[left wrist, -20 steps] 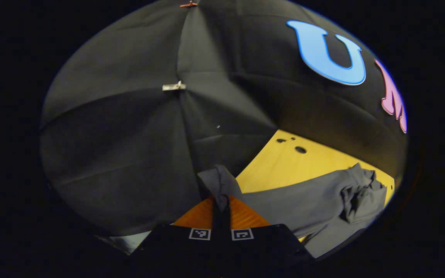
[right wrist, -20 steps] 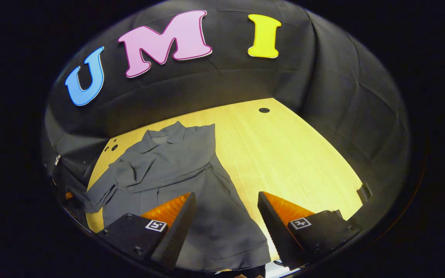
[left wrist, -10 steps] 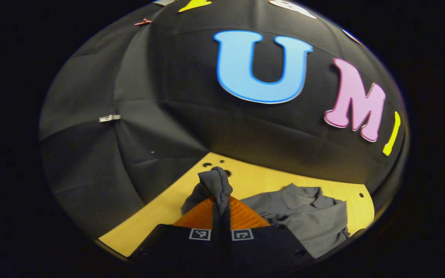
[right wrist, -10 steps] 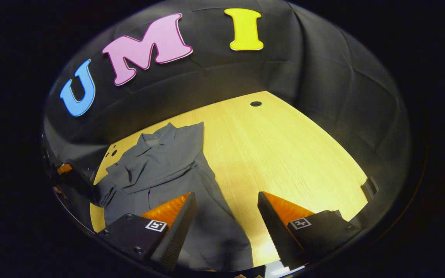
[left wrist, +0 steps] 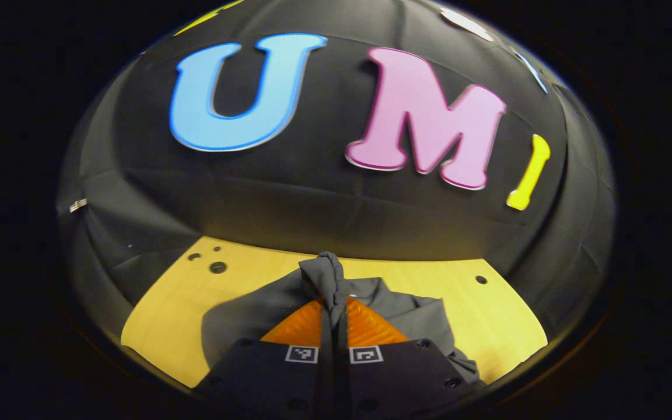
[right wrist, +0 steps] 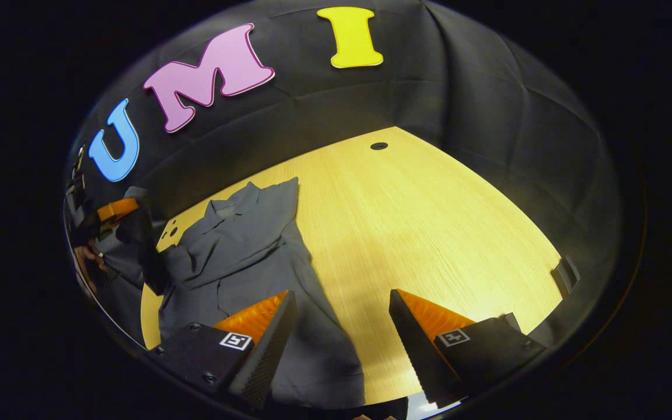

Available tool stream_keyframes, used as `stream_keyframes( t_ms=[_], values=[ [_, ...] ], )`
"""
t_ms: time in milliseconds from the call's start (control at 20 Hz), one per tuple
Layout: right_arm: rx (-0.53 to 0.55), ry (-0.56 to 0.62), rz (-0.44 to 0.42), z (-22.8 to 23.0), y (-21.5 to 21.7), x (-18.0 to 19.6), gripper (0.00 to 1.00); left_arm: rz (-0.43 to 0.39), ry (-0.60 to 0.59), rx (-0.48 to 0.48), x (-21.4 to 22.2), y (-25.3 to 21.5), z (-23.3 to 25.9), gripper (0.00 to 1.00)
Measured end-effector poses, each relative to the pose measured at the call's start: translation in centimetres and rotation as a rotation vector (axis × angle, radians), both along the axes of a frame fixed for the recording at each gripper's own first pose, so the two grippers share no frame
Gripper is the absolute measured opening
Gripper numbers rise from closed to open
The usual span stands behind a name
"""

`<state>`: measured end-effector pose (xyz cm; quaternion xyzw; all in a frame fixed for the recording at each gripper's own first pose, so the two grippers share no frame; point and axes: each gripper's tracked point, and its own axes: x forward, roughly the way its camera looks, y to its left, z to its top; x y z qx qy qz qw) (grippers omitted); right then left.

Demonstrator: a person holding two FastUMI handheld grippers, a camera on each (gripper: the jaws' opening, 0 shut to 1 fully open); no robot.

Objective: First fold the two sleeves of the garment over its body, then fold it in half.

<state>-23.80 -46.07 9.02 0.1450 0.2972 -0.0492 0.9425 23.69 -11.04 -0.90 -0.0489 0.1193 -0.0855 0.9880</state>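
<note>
A bunched sleeve (left wrist: 325,274) of the grey collared shirt (right wrist: 242,245) is pinched between the closed fingers of the left gripper (left wrist: 334,309) — raised, it seems, above the wooden table (right wrist: 429,233). The right gripper (right wrist: 342,318) is held wide open, gripping nothing, over the shirt's hem at 6 o'clock.
</note>
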Motion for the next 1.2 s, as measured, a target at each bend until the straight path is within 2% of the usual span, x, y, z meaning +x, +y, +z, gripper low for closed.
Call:
stream_keyframes(
  t_ms=[250,500,700,900,950,1050,1200],
  values=[
    [0.042,0.02,0.012,-0.9,-0.7,-0.7,0.99,-0.157,0.032,0.039,0.7,-10.1,-1.0,0.05],
    [0.061,0.054,0.046,-1.8,-1.2,-1.7,0.99,-0.257,0.109,0.034,0.5,-16.9,-3.9,0.05],
    [0.054,0.063,0.077,-2.0,-2.0,-2.0,0.99,-0.246,0.177,-0.005,1.2,-19.7,-6.4,0.06],
    [0.046,0.075,0.104,-2.4,-2.4,-2.3,0.99,-0.217,0.169,-0.054,1.8,-19.5,-6.6,0.1],
    [0.045,0.075,0.109,-2.3,-2.4,-2.3,0.99,-0.215,0.158,-0.056,1.8,-19.3,-6.4,0.14],
    [0.048,0.078,0.117,-2.4,-2.2,-2.4,0.99,-0.219,0.131,-0.054,1.2,-18.4,-5.8,0.38],
    [0.063,0.081,0.13,-2.3,-1.2,-2.4,0.99,-0.203,0.096,-0.013,-0.2,-15.5,-5.3,0.83]
  ],
)
